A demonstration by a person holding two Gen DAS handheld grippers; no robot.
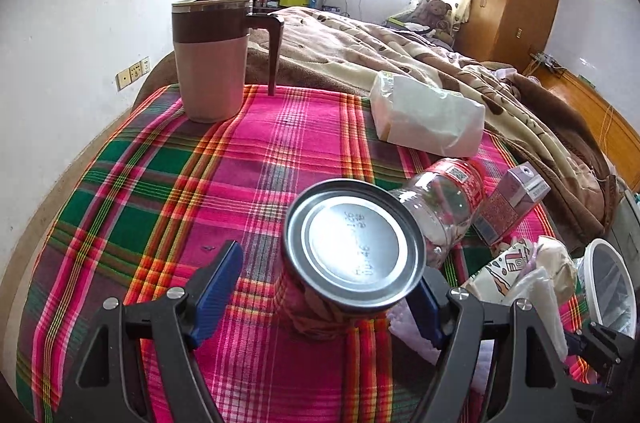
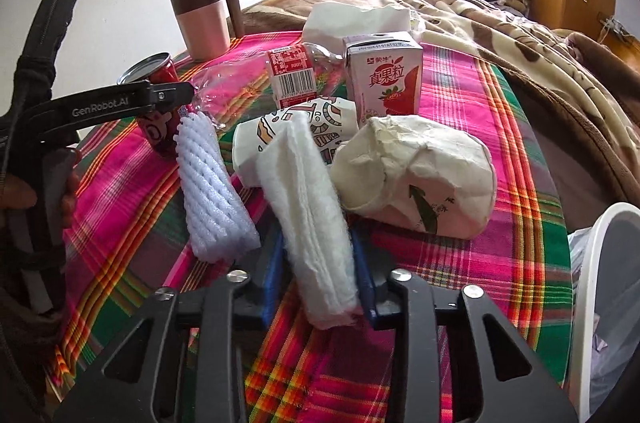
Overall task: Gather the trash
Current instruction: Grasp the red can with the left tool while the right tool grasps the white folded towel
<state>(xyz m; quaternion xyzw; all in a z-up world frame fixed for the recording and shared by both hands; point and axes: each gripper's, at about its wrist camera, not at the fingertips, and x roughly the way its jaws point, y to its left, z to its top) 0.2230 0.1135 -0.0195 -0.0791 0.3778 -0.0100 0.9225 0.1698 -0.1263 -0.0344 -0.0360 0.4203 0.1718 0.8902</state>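
A red drink can [image 1: 352,243] with a silver top stands on the plaid cloth [image 1: 160,183] between the blue pads of my left gripper [image 1: 324,299]. The left pad stands apart from the can, so this gripper is open. In the right wrist view one black finger [image 2: 120,103] of the left gripper crosses in front of the can [image 2: 158,71]. My right gripper [image 2: 318,279] is shut on a folded white tissue [image 2: 308,207], with both pads against its sides.
Around the grippers lie a white foam sleeve [image 2: 212,191], a patterned paper cup [image 2: 308,127], a crumpled paper cup [image 2: 416,175], a strawberry milk carton [image 2: 384,79] and a clear bottle [image 1: 444,199]. A pink jug [image 1: 212,59] stands far left. A white bin rim [image 2: 600,263] is on the right.
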